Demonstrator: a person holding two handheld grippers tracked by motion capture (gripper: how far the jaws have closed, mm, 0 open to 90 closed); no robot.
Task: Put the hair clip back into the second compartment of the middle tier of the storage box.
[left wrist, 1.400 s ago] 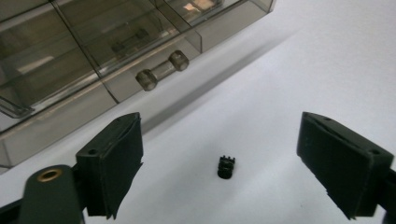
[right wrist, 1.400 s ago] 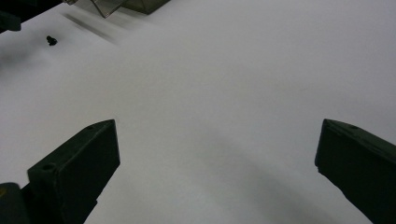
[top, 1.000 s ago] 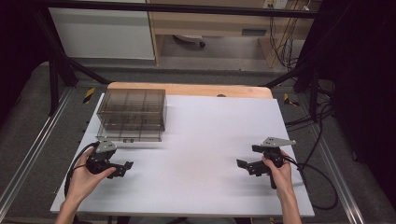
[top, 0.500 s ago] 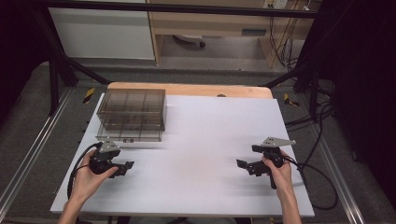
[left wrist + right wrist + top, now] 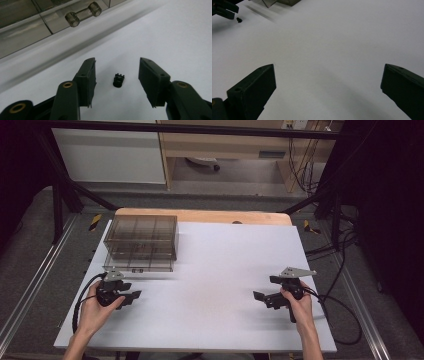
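I have the left gripper (image 5: 117, 82) near the table's (image 5: 220, 270) front-left corner, jaws apart around a tiny black toothed part (image 5: 118, 80). It looks light, stiff, easily flicked, so I'd pinch its sides. Right gripper (image 5: 327, 92) idles, jaws wide.

The table (image 5: 210, 320) top is plain white, with a light wood strip (image 5: 200, 216) along its far edge; the drawer box (image 5: 141, 242) is smoky grey and see-through, its lid crossed by a grid of darker lines, its knob (image 5: 83, 14) the same tinted clear; the small part (image 5: 118, 80) is black; the 2 grippers, left (image 5: 117, 77) and right (image 5: 328, 85), are black, each topped by a grey plate (image 5: 296, 272); brass-coloured rings sit in the left one's arms.
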